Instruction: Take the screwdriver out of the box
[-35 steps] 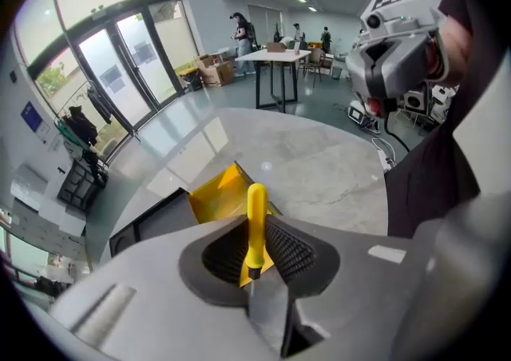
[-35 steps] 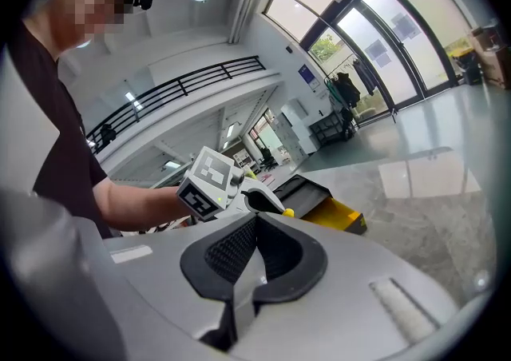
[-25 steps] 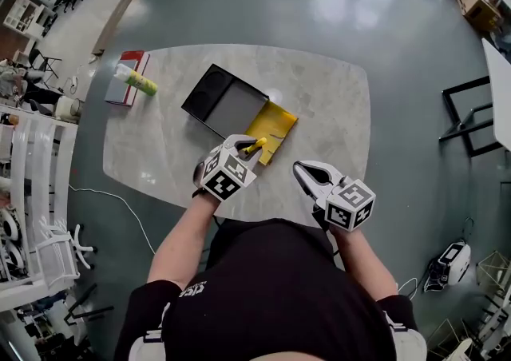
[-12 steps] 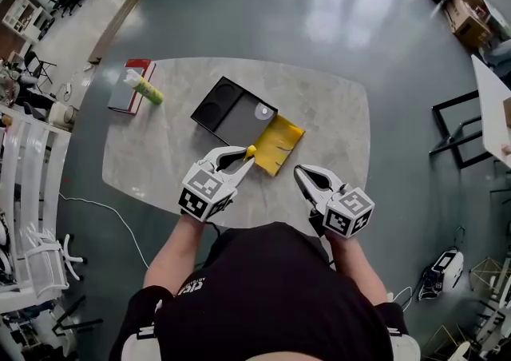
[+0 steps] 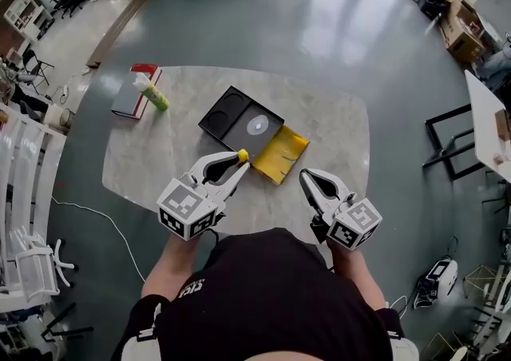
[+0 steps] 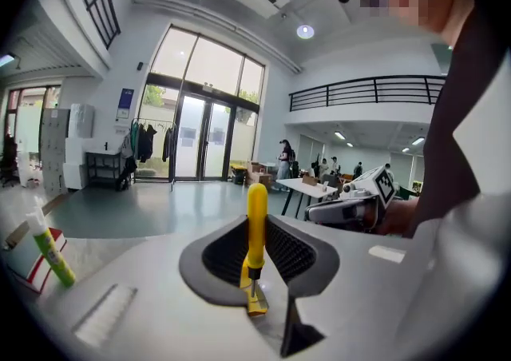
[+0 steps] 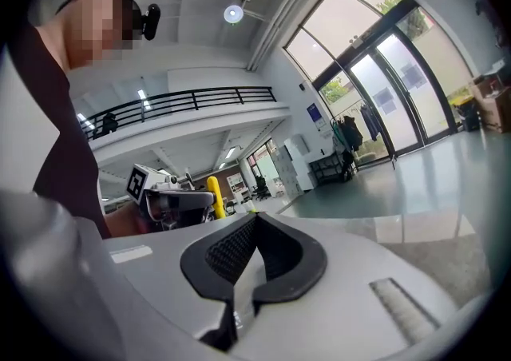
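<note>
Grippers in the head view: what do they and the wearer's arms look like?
The left gripper and right gripper match: white moulded bodies, long curved black-lined jaws, each carrying a cube of black-and-white square markers. The person wears a black short-sleeved shirt with small white print on one sleeve.

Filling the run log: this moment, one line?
left tool: shut on screwdriver | right tool: shut, empty | yellow box: open on table
</note>
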{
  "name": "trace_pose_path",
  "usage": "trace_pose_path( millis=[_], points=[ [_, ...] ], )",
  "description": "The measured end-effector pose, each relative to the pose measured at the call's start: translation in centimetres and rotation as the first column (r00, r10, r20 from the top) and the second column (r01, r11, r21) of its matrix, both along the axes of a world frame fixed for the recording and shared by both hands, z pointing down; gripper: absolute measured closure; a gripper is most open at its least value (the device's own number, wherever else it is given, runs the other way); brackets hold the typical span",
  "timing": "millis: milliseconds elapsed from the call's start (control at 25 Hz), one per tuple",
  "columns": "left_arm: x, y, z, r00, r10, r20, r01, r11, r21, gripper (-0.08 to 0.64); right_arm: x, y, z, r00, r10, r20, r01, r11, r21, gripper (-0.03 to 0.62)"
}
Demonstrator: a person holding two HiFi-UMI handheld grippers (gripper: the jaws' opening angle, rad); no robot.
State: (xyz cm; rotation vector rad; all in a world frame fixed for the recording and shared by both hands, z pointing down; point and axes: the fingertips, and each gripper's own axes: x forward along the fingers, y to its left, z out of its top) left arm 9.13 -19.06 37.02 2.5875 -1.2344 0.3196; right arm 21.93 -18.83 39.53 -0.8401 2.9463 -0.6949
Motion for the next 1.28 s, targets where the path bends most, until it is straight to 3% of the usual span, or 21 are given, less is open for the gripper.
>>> trace_pose_path(
  millis=[200, 400, 1280],
  points=[
    [-1.1, 0.9, -3.3, 0.998, -0.017, -0.054, 0.021, 0.996, 0.087, 0.495, 0.5, -0.2, -3.8, 0.997, 0.059, 0.049, -0.062, 0.995, 0.074, 0.580],
    [-3.1, 0.8, -5.4, 0.995, -0.052, -0.089, 0.065, 0.985, 0.157, 0.495, 0.2, -0.1, -6.4, 0.996, 0.042, 0.080, -0.052, 0.991, 0.123, 0.580],
    [-4.5, 0.9, -6.4, 0.987, -0.100, -0.123, 0.123, 0.973, 0.196, 0.495, -1.1, 0.1, -7.1, 0.999, -0.008, 0.032, 0.003, 0.987, 0.159, 0.580]
  ],
)
